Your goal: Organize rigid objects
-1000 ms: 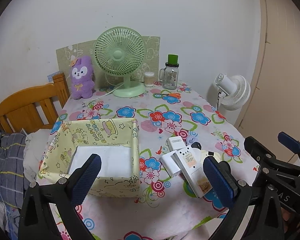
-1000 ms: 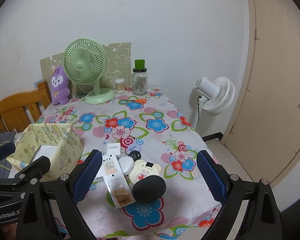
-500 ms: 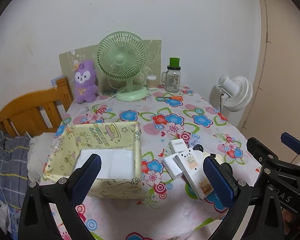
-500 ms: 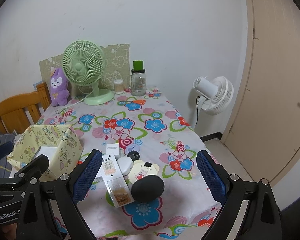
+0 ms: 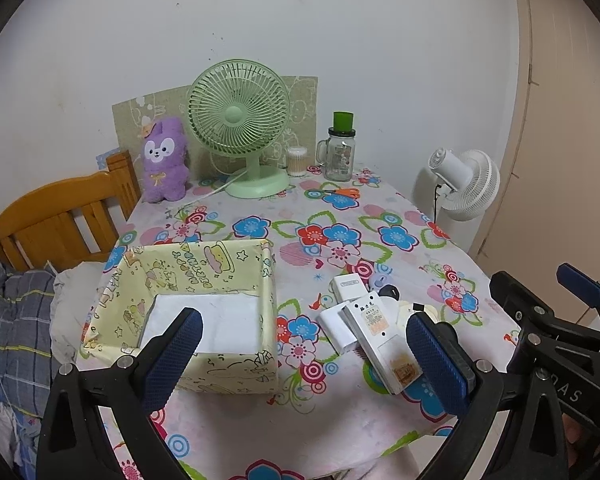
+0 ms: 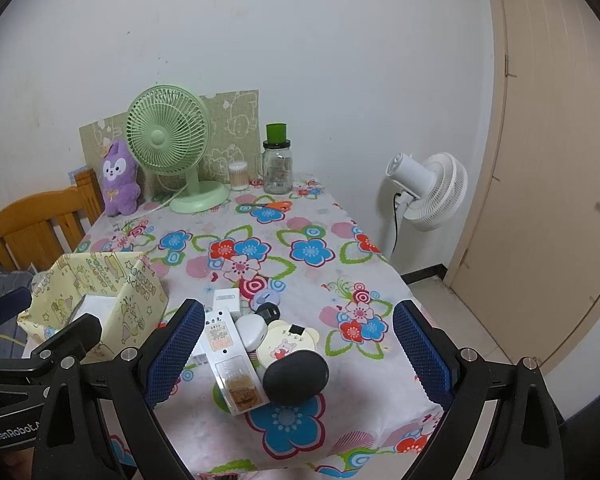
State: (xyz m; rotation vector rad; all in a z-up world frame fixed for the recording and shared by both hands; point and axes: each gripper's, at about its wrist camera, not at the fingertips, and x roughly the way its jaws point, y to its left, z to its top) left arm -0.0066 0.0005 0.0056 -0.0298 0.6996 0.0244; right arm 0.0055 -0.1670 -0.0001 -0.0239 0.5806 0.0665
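Box at lower left of the bench, small items clustered to its right.
The box (image 5: 192,280) sits at lower left of the bench (image 5: 340,208); the cluster of small items (image 6: 260,344) lies just right of it; behind, at upper centre, stand the desk fan (image 5: 240,120), the plush toy (image 5: 166,160) to its left and the jar (image 5: 340,152) to its right.

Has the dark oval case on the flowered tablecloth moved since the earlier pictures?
No. The dark oval case lies in the same spot beside the long white rectangular box, at the same blue flower.
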